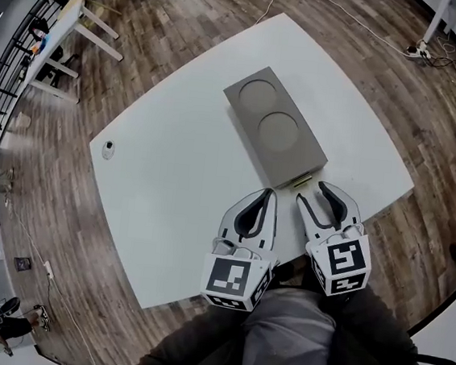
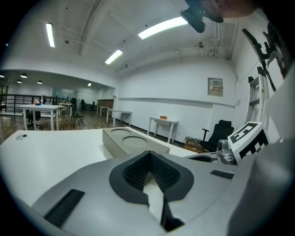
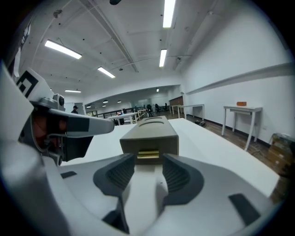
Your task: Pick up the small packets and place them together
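Note:
A grey-brown box [image 1: 274, 130] with two round recesses lies on the white table [image 1: 169, 204]. At its near end, yellowish small packets [image 1: 301, 180] sit in a low slot. My right gripper [image 1: 314, 192] stands open just in front of that slot, with nothing between its jaws. Seen from the right gripper view, the packets [image 3: 148, 154] lie straight ahead of the open right gripper [image 3: 148, 162], at the foot of the box [image 3: 150, 131]. My left gripper [image 1: 269, 195] rests beside it to the left, shut and empty. In the left gripper view the left gripper [image 2: 148, 154] points past the box [image 2: 131, 142].
A small white round object [image 1: 107, 150] lies near the table's left corner. The table's near edge runs just under both grippers. Wooden floor surrounds the table, with desks and chairs [image 1: 66, 23] far off at the upper left.

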`<state>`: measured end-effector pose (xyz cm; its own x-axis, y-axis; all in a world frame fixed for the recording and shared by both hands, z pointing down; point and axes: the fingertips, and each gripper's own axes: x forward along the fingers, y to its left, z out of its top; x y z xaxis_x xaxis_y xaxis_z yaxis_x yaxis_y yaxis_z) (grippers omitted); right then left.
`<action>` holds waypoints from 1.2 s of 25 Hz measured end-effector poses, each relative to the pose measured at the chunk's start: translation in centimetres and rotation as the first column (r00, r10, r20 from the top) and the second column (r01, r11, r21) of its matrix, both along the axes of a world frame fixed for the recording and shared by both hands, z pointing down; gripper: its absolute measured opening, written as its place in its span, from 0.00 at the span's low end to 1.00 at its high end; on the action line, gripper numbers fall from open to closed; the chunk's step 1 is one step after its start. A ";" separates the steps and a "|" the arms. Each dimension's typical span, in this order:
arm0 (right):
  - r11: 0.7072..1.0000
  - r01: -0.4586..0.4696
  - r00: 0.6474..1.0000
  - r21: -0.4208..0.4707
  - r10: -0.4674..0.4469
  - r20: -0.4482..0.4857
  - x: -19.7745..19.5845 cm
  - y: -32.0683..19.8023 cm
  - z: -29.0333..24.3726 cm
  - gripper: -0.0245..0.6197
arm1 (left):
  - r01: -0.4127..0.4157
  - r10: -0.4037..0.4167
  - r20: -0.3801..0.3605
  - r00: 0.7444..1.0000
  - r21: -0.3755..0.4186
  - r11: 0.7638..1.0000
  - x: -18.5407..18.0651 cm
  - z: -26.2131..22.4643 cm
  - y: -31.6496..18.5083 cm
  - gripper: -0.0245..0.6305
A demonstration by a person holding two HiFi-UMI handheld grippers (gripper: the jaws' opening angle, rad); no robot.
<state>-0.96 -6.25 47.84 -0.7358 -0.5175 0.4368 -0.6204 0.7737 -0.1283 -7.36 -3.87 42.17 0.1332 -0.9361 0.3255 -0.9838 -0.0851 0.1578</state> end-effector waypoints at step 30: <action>0.997 -0.076 0.985 0.027 0.079 -0.153 0.4 0.4 1.5 0.31 | -0.014 0.013 -0.049 0.999 -0.016 1.000 -3.2 -0.3 1.9 0.04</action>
